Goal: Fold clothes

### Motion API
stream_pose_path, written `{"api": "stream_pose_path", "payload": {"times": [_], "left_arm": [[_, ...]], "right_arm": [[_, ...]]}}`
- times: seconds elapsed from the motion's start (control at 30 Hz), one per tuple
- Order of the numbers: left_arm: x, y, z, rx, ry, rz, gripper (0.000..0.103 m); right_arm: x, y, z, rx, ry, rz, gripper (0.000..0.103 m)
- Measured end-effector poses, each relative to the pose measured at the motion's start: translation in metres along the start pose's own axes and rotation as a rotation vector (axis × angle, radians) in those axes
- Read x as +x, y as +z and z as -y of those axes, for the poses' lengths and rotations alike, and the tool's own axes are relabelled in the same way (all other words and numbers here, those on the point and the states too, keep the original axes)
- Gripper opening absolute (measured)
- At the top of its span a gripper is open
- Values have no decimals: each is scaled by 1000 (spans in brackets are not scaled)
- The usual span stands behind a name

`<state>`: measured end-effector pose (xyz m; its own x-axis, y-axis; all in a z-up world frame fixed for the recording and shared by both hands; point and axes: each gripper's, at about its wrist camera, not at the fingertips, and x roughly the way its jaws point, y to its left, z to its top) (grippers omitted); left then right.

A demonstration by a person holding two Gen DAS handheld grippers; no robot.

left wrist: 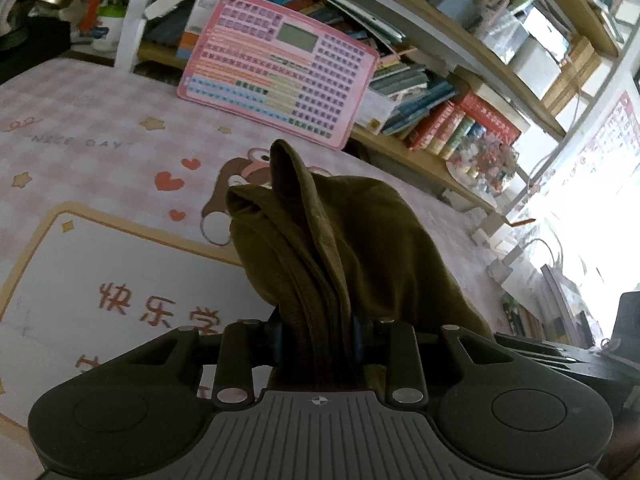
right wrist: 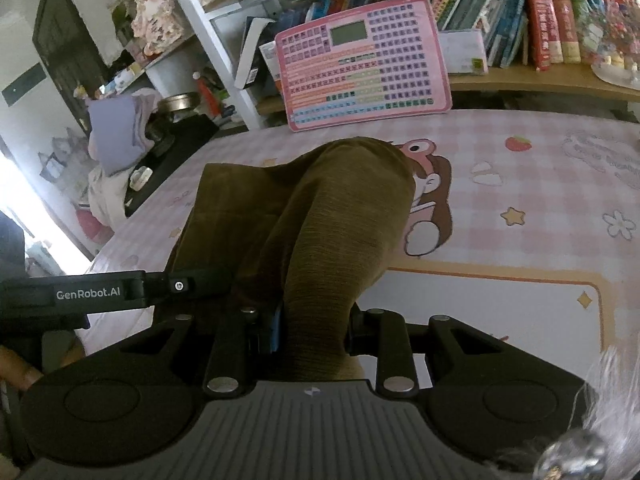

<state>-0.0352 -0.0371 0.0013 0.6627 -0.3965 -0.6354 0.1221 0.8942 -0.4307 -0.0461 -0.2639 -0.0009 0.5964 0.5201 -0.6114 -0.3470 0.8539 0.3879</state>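
Left gripper (left wrist: 318,344) clamps a bunched edge of the olive-brown garment (left wrist: 352,240), and the right gripper (right wrist: 312,332) clenches another gathered part, likely so both can carry one edge over for a fold. Cloth rises from each gripper's jaws and drapes forward onto the pink checked table (right wrist: 520,168).

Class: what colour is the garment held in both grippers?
Olive brown garment; the right wrist view shows it best.

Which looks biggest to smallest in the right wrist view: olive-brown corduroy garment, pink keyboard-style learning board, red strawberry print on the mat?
1. Olive-brown corduroy garment, though it is nearest the camera, so inflated.
2. Pink keyboard-style learning board.
3. Red strawberry print, clearly smallest.
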Motion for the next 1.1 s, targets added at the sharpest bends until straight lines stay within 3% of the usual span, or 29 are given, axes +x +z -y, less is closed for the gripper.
{"api": "stream_pose_path", "payload": {"times": [0.5,0.87,1.1], "left_arm": [[25,3,28,86,-54,-59,29],[35,21,-1,95,-100,-91,29],[32,39,-40,69,-97,-102,29]], "right_arm": [[-24,-7,35,92,-50,56,25],[-7,-1,20,112,-108,62,25],[24,7,-8,114,-111,40,25]]}}
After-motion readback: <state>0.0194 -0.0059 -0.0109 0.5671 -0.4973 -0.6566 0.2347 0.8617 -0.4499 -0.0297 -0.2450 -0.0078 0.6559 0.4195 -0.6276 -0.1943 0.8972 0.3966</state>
